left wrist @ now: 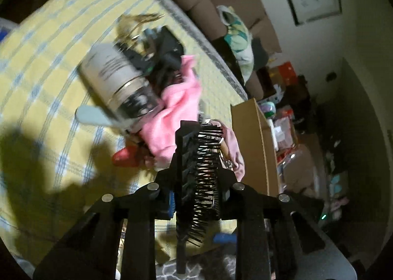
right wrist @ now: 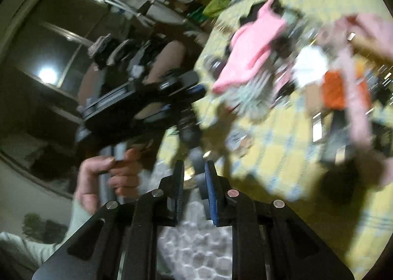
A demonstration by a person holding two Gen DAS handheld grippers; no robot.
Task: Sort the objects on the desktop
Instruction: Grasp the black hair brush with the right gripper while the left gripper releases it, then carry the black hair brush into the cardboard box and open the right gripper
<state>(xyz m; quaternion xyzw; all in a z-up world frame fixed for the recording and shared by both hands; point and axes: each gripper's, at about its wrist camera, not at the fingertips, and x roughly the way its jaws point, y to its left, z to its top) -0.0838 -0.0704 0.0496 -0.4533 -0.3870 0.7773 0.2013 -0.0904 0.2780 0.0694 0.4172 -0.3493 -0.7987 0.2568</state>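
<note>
Gripping now: our left gripper [left wrist: 199, 157] has its fingers closed on a black hairbrush [left wrist: 196, 181], bristles facing right, handle running back toward the camera.
Other tool: our right gripper [right wrist: 194, 181] hangs with a narrow gap between its blue pads [right wrist: 211, 196] and nothing in them that we can make out, though the view is badly blurred.
Where the brush is: lifted clear above the yellow checked cloth [left wrist: 49, 59], out over the pile's near edge.
Just beyond the tips: a pink cloth [left wrist: 176, 98] lies bunched in the pile, with a grey canister [left wrist: 115, 76] tipped on its side against it.
Further out: a pale blue flat handle [left wrist: 93, 114] pokes from under the canister, something red [left wrist: 125, 157] lies beside the pink cloth, and dark items we can't name sit behind.
Off the edge: a cardboard box [left wrist: 253, 132] stands just past the surface on the right, and we judge it a likely drop spot, no more than that.
From the right side: an orange item [right wrist: 336, 91] and a white item [right wrist: 309, 63] lie smeared by motion among the clutter.
Progress: early, we'd say, with one brush in hand and the heap largely unsorted.
</note>
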